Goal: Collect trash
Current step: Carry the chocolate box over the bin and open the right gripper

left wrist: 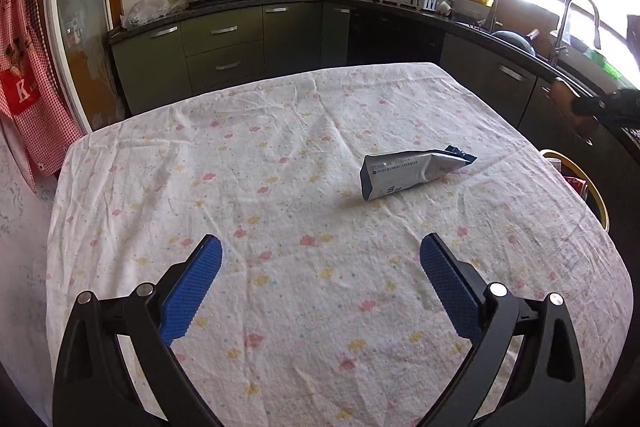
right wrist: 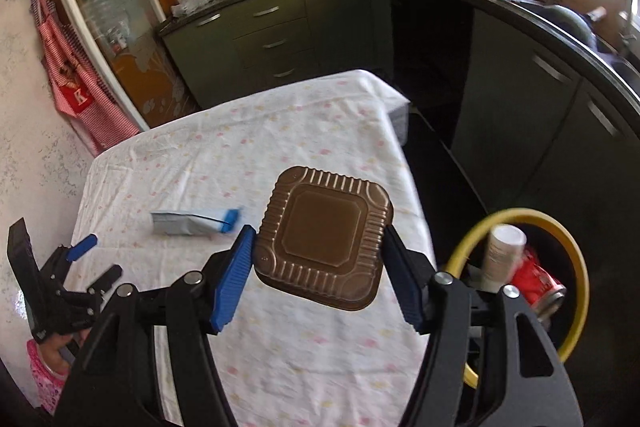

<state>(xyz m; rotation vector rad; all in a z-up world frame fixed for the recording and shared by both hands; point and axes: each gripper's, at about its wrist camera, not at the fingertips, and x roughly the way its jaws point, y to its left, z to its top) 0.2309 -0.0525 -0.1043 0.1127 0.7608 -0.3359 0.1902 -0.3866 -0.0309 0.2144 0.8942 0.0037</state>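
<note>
A grey and blue snack wrapper lies on the flowered tablecloth, ahead and right of my left gripper, which is open and empty above the cloth. My right gripper is shut on a brown ribbed square tray and holds it in the air over the table's right edge. The wrapper also shows in the right wrist view, left of the tray. The left gripper shows there at the lower left.
A yellow-rimmed bin stands on the floor right of the table, holding a red can and a white bottle. Its rim shows past the table edge. Dark kitchen cabinets and counter run behind and to the right.
</note>
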